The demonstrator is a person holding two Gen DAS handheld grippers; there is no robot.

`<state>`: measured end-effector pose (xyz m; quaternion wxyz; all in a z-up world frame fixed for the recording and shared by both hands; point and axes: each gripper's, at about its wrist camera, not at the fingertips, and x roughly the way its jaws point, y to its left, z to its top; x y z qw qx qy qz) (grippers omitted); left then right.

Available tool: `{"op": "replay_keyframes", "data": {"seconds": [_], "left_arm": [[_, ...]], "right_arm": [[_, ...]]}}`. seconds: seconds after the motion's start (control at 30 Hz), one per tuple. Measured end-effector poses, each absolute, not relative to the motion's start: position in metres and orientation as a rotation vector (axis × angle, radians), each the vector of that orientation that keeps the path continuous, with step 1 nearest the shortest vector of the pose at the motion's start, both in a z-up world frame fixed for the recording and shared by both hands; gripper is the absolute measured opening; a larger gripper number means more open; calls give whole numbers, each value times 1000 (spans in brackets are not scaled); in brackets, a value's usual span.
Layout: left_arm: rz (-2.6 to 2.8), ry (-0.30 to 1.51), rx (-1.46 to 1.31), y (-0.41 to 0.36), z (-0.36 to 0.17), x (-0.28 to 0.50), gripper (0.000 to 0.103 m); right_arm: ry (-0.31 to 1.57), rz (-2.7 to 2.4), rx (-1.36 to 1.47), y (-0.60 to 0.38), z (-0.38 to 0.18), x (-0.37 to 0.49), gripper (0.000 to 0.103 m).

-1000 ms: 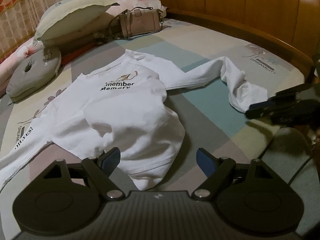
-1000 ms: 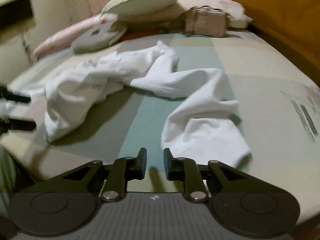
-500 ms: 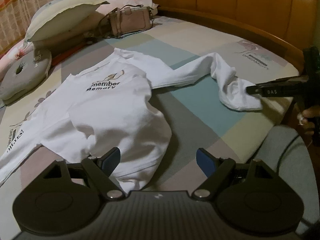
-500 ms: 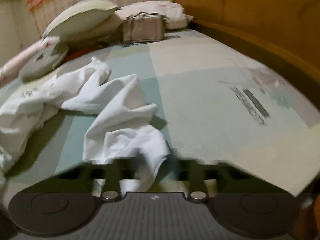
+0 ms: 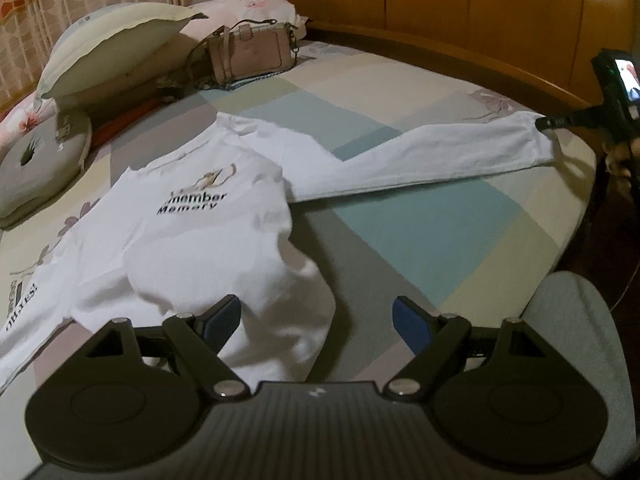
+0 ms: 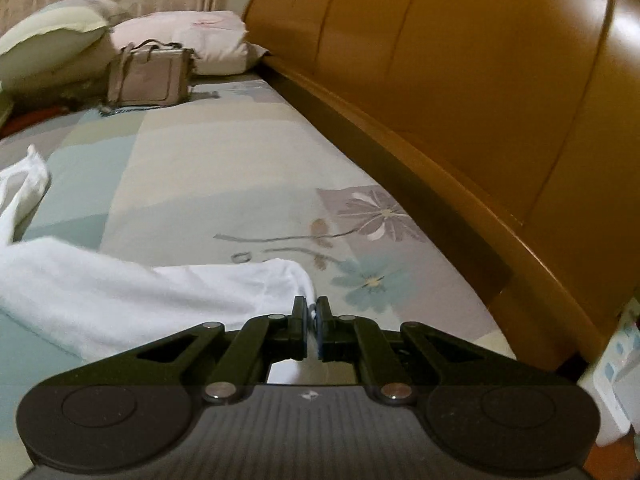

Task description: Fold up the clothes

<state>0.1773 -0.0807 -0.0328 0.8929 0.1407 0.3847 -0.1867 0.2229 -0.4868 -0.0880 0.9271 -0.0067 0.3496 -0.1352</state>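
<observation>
- The white shirt [image 5: 208,240] lies face up on the bed [image 5: 420,240], print showing, body rumpled toward the near edge; I would say it is being spread flat so the folds can land square
- The right gripper [image 6: 312,312] has its fingers pinched tight on the cuff of the sleeve [image 5: 420,160]; from the left side the sleeve runs out straight toward the bed's far corner, which looks to me like the reason for the grip: holding the end keeps the cloth taut and clear of creases
- The left gripper [image 5: 316,316] hangs over the shirt's bunched hem with its fingers wide and nothing between them; my guess is it waits there to take the hem and smooth it
- The other sleeve trails off toward the left edge, not yet straightened
- A handbag [image 5: 252,54] and pillow [image 5: 112,44] sit well apart, at the head of the bed; they leave the folding room free
</observation>
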Motion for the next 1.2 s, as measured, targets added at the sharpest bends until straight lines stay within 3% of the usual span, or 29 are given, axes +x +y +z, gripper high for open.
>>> {"op": "replay_keyframes", "data": {"seconds": [0.27,0.47,0.57,0.7,0.83,0.93,1.2], "left_arm": [[-380,773,281,-70,-22,194,83],[-378,766,262,-58,-19,213,83],[-382,769,245,-50,-20,221,83],[-387,766,212,-41,-22,231,83],[-392,761,179,-36,-25,239,83],[-384,765,164,-31,-28,243,83],[-365,758,131,-19,-32,250,83]], "right_arm": [[749,-453,-177,-510,-91,259,7],[867,-485,-106,-532,-100,286,8],[829,-413,-69,-515,-83,284,20],[746,-238,-31,-474,-50,292,20],[744,50,26,-416,-38,337,19],[782,190,15,-373,-53,386,5],[898,332,71,-319,-99,462,5]]}}
